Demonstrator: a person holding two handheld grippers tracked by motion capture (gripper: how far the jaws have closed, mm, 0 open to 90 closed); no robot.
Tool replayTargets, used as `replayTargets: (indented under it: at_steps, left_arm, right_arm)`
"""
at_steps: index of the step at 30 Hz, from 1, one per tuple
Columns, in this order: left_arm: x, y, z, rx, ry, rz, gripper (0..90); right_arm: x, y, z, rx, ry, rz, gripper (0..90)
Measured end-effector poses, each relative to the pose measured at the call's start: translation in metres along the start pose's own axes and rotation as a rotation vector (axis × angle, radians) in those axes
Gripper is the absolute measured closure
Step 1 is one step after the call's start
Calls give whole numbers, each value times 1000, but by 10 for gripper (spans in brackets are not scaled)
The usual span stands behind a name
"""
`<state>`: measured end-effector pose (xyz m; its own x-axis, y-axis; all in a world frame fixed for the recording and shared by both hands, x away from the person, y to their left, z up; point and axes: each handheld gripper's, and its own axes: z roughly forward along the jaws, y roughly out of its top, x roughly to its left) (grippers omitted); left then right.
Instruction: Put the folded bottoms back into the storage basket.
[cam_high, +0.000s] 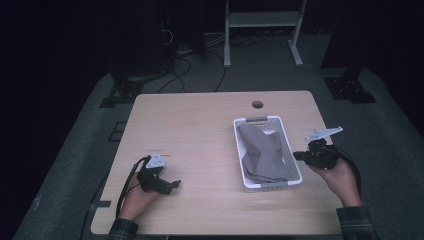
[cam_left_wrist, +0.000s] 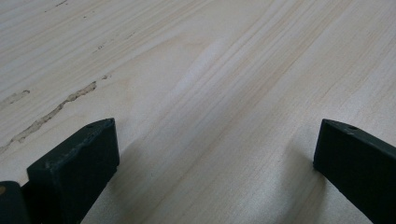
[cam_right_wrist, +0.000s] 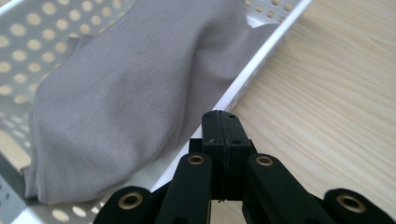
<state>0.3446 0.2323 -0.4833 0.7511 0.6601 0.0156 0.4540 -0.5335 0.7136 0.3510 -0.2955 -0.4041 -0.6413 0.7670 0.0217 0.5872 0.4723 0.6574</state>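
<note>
Basically, table (cam_high: 200, 130) bare at left; basket (cam_high: 295, 165) at right held grey cloth (cam_high: 262, 152). Right gripper (cam_right_wrist: 223, 122) sat pinched together, empty, just beside the rim. Left gripper (cam_left_wrist: 215, 154) gaped wide. Risk: snagging rim, dragging basket.

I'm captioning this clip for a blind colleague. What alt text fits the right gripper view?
The right gripper, its black jaws pressed shut on nothing, points at the rim of a white perforated basket holding a crumpled grey cloth. Light wooden table fills the right side.
</note>
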Motion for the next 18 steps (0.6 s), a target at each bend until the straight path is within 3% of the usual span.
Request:
replayTargets:
  at_steps: [8,12,13,18]
  left_arm:
    - [0,0,0,0,2,-1,0]
    - [0,0,0,0,1,-1,0]
    - [0,0,0,0,1,-1,0]
    - [0,0,0,0,1,-1,0]
  right_arm:
    - [18,5,5,0,34,-53,896]
    - [19,5,6,-2,17,-47,894]
    - [17,4,6,-7,9,-39,869]
    - [6,-3,5,-47,-41,13,564]
